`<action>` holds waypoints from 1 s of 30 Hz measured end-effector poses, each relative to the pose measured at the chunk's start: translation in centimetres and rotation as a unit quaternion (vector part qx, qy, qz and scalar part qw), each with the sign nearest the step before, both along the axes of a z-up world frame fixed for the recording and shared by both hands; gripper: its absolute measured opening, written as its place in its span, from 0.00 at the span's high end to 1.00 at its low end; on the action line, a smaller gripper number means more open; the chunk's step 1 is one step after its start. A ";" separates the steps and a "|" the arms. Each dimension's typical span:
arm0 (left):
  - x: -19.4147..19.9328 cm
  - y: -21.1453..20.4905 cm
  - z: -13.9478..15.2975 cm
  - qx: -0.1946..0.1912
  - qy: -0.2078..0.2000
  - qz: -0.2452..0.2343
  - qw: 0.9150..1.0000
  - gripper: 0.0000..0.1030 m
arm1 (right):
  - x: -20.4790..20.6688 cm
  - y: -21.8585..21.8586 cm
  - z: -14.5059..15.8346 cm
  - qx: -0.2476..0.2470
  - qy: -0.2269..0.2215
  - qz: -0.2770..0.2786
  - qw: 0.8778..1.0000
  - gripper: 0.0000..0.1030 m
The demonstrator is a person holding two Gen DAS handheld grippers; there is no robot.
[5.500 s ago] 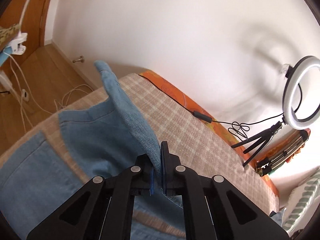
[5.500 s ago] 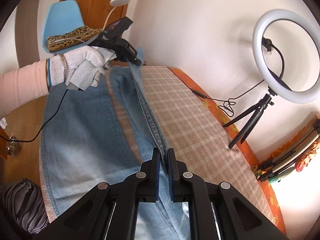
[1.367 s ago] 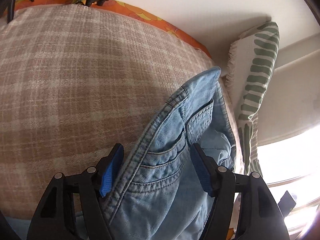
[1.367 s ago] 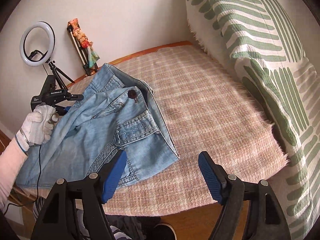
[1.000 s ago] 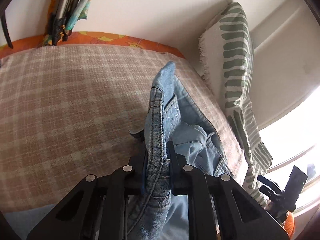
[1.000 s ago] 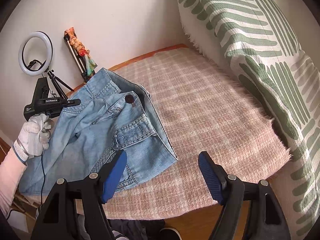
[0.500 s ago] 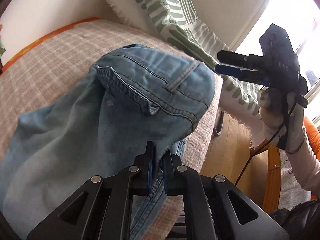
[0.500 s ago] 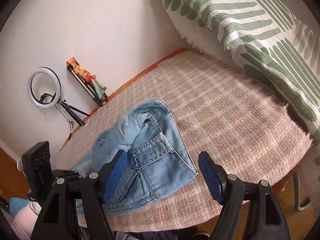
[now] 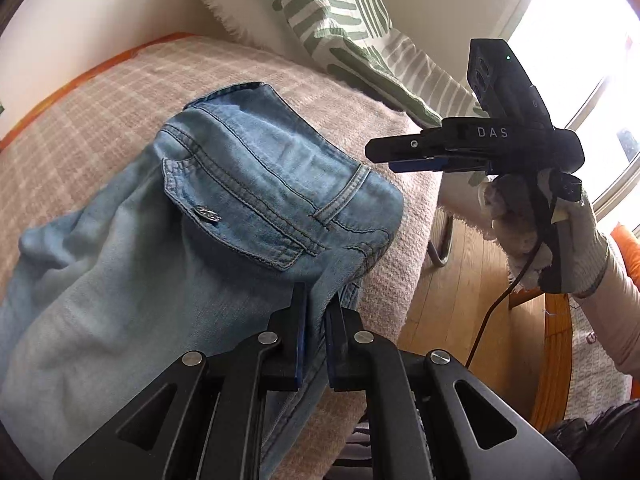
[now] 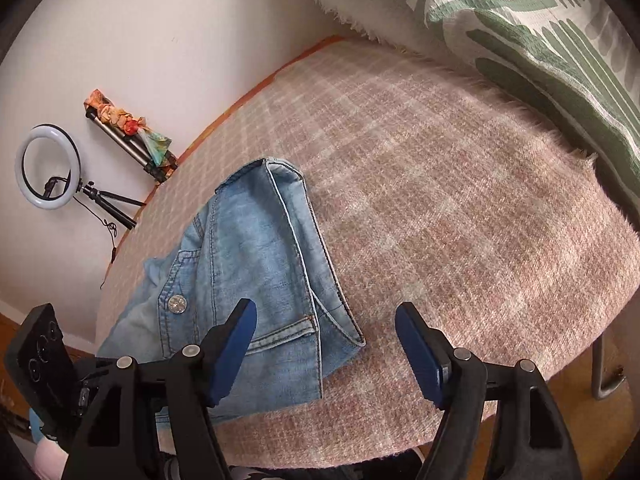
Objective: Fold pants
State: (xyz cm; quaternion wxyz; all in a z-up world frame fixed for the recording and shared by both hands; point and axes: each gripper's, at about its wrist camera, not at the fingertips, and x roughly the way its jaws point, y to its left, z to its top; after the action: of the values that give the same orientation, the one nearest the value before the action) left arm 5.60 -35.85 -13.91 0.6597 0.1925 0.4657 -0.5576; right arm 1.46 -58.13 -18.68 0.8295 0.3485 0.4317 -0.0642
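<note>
Light blue jeans (image 9: 220, 184) lie on a pink-beige checked blanket (image 9: 100, 92), waist end doubled over with a back pocket facing up. My left gripper (image 9: 316, 320) is shut on the denim edge near the blanket's front edge. In the right wrist view the same jeans (image 10: 260, 248) show the waistband and a metal button. My right gripper (image 10: 324, 344) hovers over the waistband's near corner, jaws wide and closing, the corner beneath the gap and untouched by the pads. A gloved hand (image 9: 540, 232) holds that right gripper (image 9: 380, 156) to the right of the jeans.
A green-striped pillow (image 10: 540, 20) leans along the bed's right end. A ring light on a tripod (image 10: 46, 168) and a folded tripod with a scarf (image 10: 128, 132) stand by the wall. Wooden floor (image 9: 460, 280) and a metal leg (image 10: 604, 376) lie past the bed's edge.
My left gripper shut on the waistband and swung it over toward the bed's front edge, flipping the waist end pocket-side up. The right gripper came down closer to the waistband corner.
</note>
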 end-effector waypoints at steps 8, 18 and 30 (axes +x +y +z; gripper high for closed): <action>-1.2 -1.7 -2.1 0.023 -0.002 -0.016 1.000 0.94 | -1.3 2.0 -0.3 0.024 0.009 0.028 0.999 0.71; -0.2 3.5 2.5 0.007 -0.005 0.026 1.000 0.71 | 0.4 3.6 2.6 -0.131 0.036 0.109 0.985 0.60; 4.3 26.5 1.3 0.021 -0.021 0.348 0.937 0.70 | 12.0 1.2 3.3 -0.164 -0.023 0.160 0.973 0.19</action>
State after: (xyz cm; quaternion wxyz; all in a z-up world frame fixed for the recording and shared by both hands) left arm 9.86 -9.31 -12.58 0.8177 0.0438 0.5012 -0.2797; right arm 13.41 -56.95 -15.34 0.8844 0.1353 0.4466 0.0071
